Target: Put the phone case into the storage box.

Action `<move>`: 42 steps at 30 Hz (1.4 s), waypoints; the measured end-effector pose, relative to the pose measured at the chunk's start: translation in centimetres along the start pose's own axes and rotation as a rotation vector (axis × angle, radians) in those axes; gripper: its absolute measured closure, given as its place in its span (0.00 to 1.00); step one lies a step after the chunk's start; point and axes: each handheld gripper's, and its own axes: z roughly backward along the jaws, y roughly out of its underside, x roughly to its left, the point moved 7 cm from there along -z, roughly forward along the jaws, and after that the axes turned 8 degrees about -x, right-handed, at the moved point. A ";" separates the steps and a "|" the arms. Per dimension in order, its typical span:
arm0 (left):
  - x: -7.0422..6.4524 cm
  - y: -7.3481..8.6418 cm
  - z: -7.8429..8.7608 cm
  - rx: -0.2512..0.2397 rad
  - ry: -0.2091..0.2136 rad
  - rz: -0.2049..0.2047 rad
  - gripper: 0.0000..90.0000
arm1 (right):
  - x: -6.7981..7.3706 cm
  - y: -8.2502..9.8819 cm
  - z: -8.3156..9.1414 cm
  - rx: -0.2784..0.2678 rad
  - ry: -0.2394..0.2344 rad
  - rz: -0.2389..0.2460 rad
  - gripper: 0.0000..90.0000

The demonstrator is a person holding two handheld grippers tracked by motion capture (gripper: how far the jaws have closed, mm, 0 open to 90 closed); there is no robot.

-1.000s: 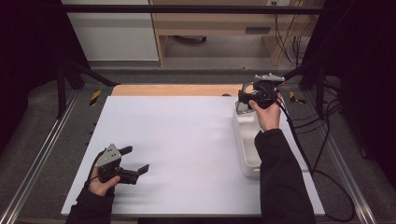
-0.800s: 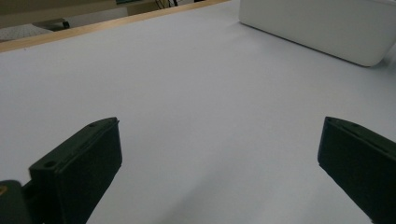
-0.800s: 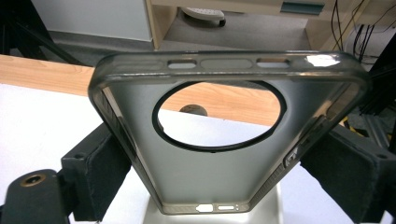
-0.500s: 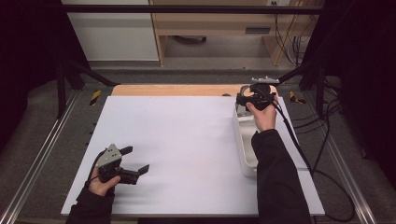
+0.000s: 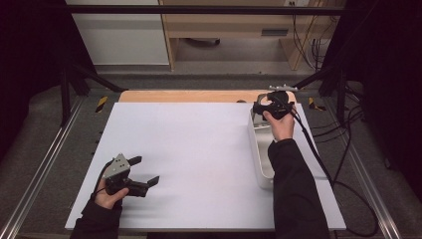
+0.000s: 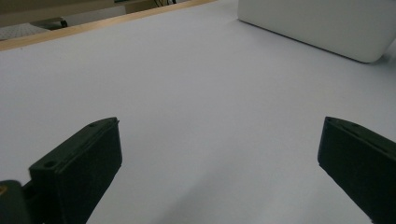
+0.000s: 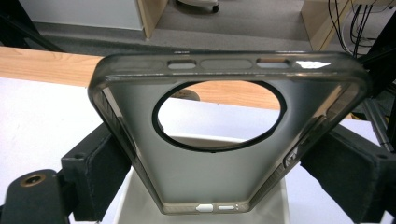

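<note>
While your right gripper point(image 7: 224, 163) is clamping the smoky translucent soft-plastic phone case point(image 7: 224, 140) by its long side rails above the white rectangular bin point(image 5: 260, 149), you are probably handling something light and bendy, your left gripper point(image 5: 144, 172) gaping empty.

A translucent smoky-grey phone case point(image 7: 219, 140) of glossy, smooth plastic, with a black-rimmed round opening, sits between matt black claw pads point(image 7: 100, 172). Below it, a white bin point(image 5: 259, 149) of smooth plastic rests on a matt white worktop point(image 5: 189, 149) edged in pale wood.
</note>
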 end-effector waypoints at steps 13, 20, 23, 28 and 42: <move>0.0 0.0 0.0 0.003 0.001 -0.002 0.00 | 0.3 0.6 -0.8 0.011 0.002 -0.002 0.13; 0.0 0.1 0.0 0.003 0.002 -0.001 0.00 | 0.4 0.7 -1.2 0.016 0.008 -0.012 0.13; 0.0 0.1 0.0 0.003 0.002 -0.001 0.00 | 0.5 0.8 -1.5 0.015 0.013 -0.013 0.13; 0.0 0.1 0.0 0.004 0.001 -0.001 0.00 | 0.6 1.0 -1.7 0.015 0.017 -0.010 0.13; 0.0 0.1 -0.1 0.007 0.003 -0.003 0.00 | 0.7 1.0 -1.8 -0.002 0.022 -0.004 0.11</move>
